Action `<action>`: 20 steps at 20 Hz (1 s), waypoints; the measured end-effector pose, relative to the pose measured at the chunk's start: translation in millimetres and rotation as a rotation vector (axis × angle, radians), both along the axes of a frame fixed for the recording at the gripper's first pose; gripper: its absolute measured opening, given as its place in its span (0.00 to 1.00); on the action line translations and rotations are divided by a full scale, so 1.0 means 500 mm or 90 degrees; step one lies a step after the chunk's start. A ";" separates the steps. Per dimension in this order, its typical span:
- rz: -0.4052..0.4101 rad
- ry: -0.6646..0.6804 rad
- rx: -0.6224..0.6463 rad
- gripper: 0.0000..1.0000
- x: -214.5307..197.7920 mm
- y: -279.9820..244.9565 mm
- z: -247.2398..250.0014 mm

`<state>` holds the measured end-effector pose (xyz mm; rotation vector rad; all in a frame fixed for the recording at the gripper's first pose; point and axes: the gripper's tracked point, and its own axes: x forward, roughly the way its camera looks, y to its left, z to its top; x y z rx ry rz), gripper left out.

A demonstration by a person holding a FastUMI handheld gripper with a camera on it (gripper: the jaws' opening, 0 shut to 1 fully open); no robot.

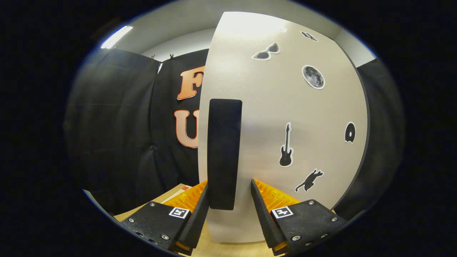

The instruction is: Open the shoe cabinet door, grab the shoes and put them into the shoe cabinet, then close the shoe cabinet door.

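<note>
Tongs (229,200) point forward, level. Both fingers (194,217) are spread apart (neither presses on anything), with a gap between them.

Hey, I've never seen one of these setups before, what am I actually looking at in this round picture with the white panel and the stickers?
This is a fisheye picture from a camera riding on a handheld two-finger gripper, a tool a person carries to do chores. The camera looks forward along the two fingers, which rise from the bottom of the view.

The pale grey-white panel ahead is the shoe cabinet door. It carries stickers: sunglasses, a moon, a guitar and a cat.

The tall black padded bar on the door looks like its handle. It stands between the fingers, near the left one, with a gap to the right one, so the gripper is open around it, not clamped.

Below is a light wooden surface, and dark cloth hangs behind.
</note>
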<state>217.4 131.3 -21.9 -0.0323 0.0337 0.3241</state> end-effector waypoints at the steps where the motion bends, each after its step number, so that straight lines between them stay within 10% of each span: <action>1: -0.006 0.001 -0.002 0.70 0.007 0.003 -0.005; 20: -0.078 -0.020 -0.016 0.72 0.026 0.001 0.003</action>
